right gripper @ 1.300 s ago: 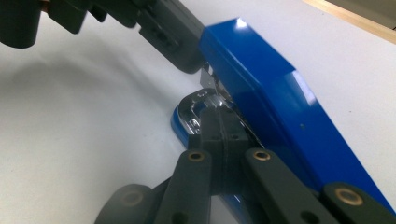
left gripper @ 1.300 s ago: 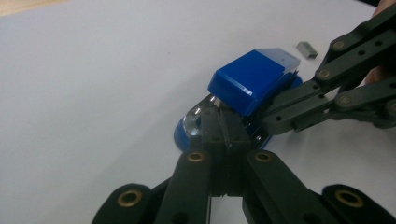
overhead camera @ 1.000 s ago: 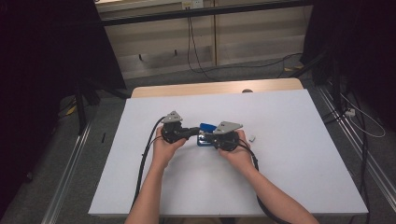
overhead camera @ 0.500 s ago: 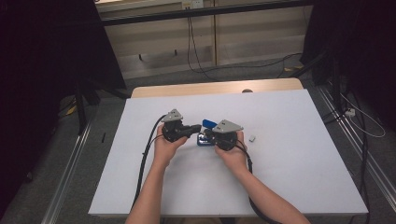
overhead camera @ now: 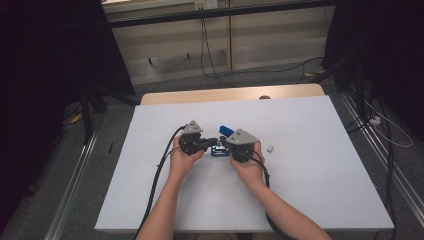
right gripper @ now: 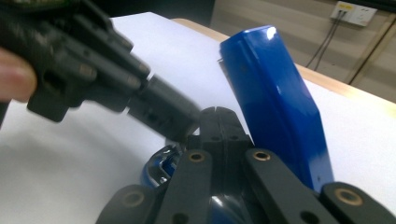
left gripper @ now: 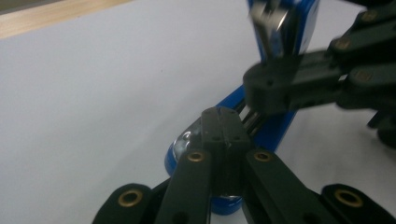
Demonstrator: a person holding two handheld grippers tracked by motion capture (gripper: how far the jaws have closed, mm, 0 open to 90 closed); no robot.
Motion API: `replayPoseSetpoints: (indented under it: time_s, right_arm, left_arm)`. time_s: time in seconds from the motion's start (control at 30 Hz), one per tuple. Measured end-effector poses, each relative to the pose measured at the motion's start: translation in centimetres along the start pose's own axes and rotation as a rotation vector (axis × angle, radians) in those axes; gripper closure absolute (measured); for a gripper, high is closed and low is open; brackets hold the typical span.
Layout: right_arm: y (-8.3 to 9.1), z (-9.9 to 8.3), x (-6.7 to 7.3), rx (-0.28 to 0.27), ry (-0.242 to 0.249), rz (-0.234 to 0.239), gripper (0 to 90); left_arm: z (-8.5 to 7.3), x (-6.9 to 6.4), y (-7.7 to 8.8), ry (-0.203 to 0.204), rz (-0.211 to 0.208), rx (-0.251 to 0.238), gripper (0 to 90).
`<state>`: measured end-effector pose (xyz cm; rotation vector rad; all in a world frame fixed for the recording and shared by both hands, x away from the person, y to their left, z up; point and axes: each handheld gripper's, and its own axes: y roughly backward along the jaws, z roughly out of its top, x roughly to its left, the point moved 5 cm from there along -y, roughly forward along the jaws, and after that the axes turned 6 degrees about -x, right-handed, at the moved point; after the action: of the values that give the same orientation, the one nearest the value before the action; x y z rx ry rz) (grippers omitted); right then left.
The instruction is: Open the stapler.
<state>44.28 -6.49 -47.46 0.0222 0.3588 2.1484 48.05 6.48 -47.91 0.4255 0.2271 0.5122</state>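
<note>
High view: on the white counter (overhead camera: 310, 200) the left gripper (overhead camera: 209, 144) sits just at 9 o'clock of the counter's middle, and its closed jaws point toward 3 o'clock. Between the two grippers lies a glossy blue plastic stapler (overhead camera: 220, 150), its hinged blue top arm (overhead camera: 225, 130) raised toward 12 o'clock. The right gripper (overhead camera: 226, 145) meets it from 3 o'clock. Well apart at 3 o'clock from that hand lies a small pale block (overhead camera: 270, 148). A strip of bare wooden counter edge (overhead camera: 230, 94) runs at 12 o'clock.

In the left gripper view, the left gripper (left gripper: 223, 122) has its jaws pressed together, the tips resting on the stapler's blue base (left gripper: 275, 130); whether they pinch any part of it cannot be told. At 2 o'clock the right gripper (left gripper: 266, 91) reaches across.

In the right gripper view, the right gripper (right gripper: 218, 122) is likewise closed tight above the base, beside the lifted top arm (right gripper: 275, 102) at 1 o'clock.
</note>
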Motion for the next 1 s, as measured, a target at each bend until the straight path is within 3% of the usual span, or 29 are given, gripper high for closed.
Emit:
replayPoseSetpoints:
  time_s: [0.17,0.4,0.57,0.73,1.0]
  right_arm:
    - [0.2,0.3,-0.2,0.015,0.02,-0.028,90.0]
    - [0.9,1.1,-1.2,0.021,0.052,-0.068,90.0]
    - [1.7,1.2,-1.9,0.034,0.098,-0.094,90.0]
    - [2.4,1.0,-2.6,0.052,0.093,-0.122,90.0]
    - [3.1,0.8,-3.4,0.062,0.074,-0.124,90.0]
  left_arm:
    - [-0.1,0.0,-0.1,0.003,-0.005,0.0,90.0]
    - [-0.2,-0.2,-0.4,-0.029,0.001,-0.002,90.0]
    - [-0.2,-0.3,-0.6,-0.035,-0.012,-0.007,90.0]
    - [-0.3,-0.6,-0.8,-0.047,-0.015,0.003,90.0]
    - [-0.3,-0.6,-0.8,-0.047,-0.016,0.005,90.0]
